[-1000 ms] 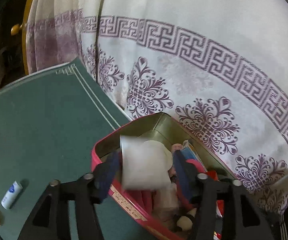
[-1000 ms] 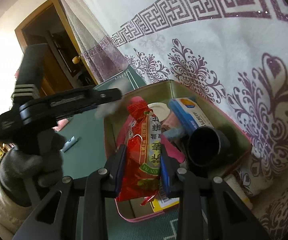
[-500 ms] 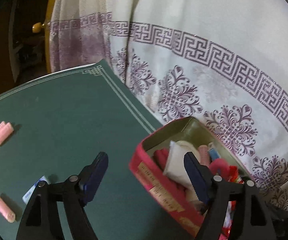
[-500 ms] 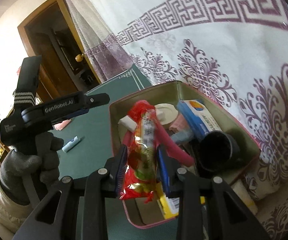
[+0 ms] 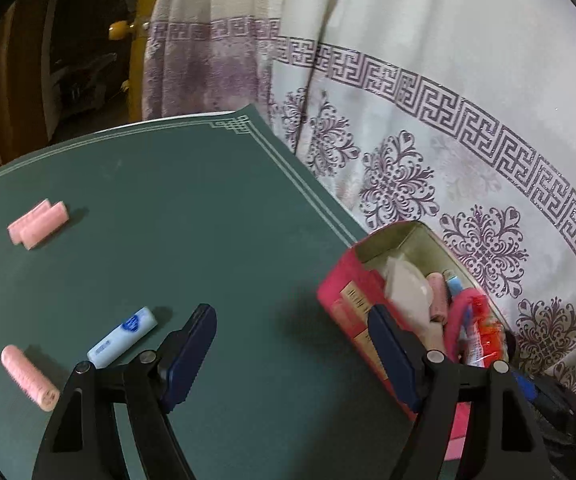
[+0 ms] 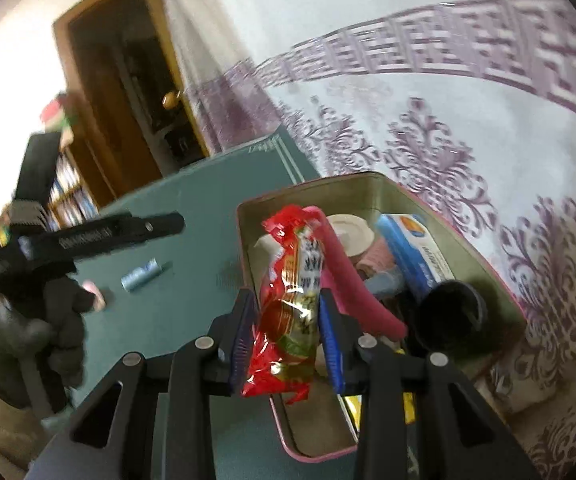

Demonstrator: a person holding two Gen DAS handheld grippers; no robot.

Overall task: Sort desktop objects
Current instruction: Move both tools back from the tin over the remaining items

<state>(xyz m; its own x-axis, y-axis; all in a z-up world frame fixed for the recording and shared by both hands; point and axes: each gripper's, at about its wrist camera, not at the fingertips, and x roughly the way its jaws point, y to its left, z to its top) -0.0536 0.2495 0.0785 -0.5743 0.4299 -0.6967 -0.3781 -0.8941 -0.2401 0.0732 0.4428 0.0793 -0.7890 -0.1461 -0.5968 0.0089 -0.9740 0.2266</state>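
Observation:
A pink tin box (image 5: pixel 347 296) stands at the green table's right edge, filled with several items; it also shows in the right wrist view (image 6: pixel 367 184). My left gripper (image 5: pixel 291 344) is open and empty, above the table just left of the box. My right gripper (image 6: pixel 288 328) is shut on a red snack packet (image 6: pixel 291 280), held over the box's near left corner. A pale blue tube (image 5: pixel 122 336), a pink roller (image 5: pixel 28 376) and a pink pair of rollers (image 5: pixel 38 224) lie on the table.
A white curtain with purple patterns (image 5: pixel 427 128) hangs right behind the table and box. A wooden door (image 6: pixel 120 112) stands at the far left. The green table (image 5: pixel 148 220) has a white border line along its edge.
My left gripper let go of a white packet into the box, then swung left over the table. My right gripper still holds the red packet over the box.

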